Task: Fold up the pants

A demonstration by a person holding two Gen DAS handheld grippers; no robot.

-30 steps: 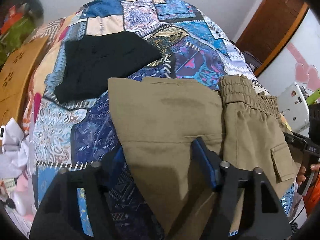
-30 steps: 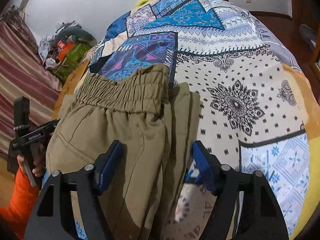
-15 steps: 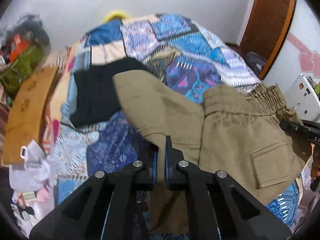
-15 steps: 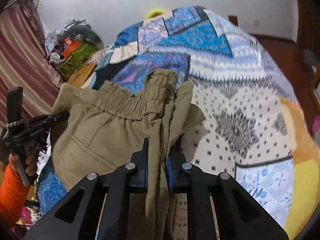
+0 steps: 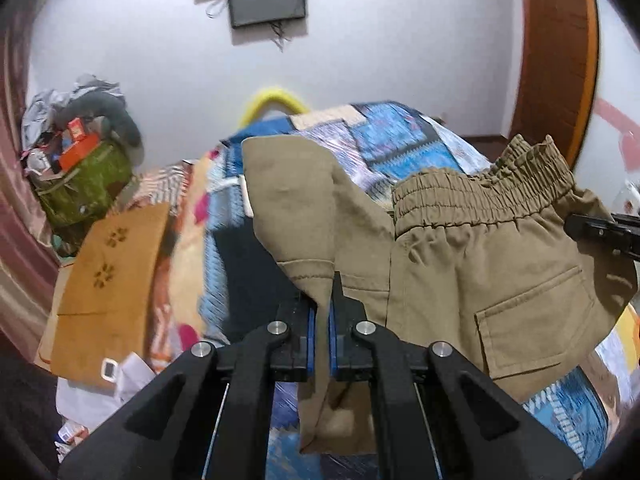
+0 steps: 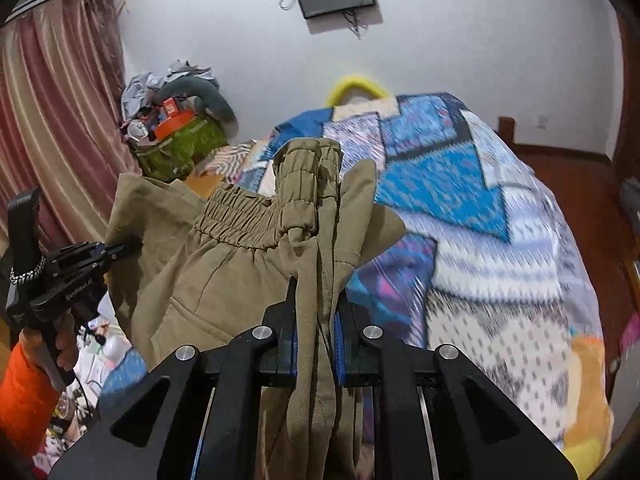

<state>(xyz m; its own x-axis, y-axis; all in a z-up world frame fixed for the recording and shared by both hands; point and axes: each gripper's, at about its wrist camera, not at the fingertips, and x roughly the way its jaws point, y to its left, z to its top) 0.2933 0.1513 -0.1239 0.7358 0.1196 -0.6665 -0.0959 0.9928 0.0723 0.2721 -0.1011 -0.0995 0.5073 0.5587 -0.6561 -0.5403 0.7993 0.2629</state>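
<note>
Left wrist view shows my left gripper (image 5: 323,322) clamped on a fold of the khaki pants (image 5: 472,280), with the cloth spreading up and to the right toward the elastic waistband (image 5: 480,192), where the tip of the other tool meets the fabric at the frame edge. So the bundle's long axis runs sideways between my two hands, lifted above the patchwork bedspread (image 5: 400,148), and any lay-down has to go forward onto it. Right wrist view adds what the left cannot: my right gripper (image 6: 316,334) pinched shut on several stacked layers at the waistband end, and the left tool (image 6: 60,280) out to the side gripping the far edge, neither hand nearer the bed.
</note>
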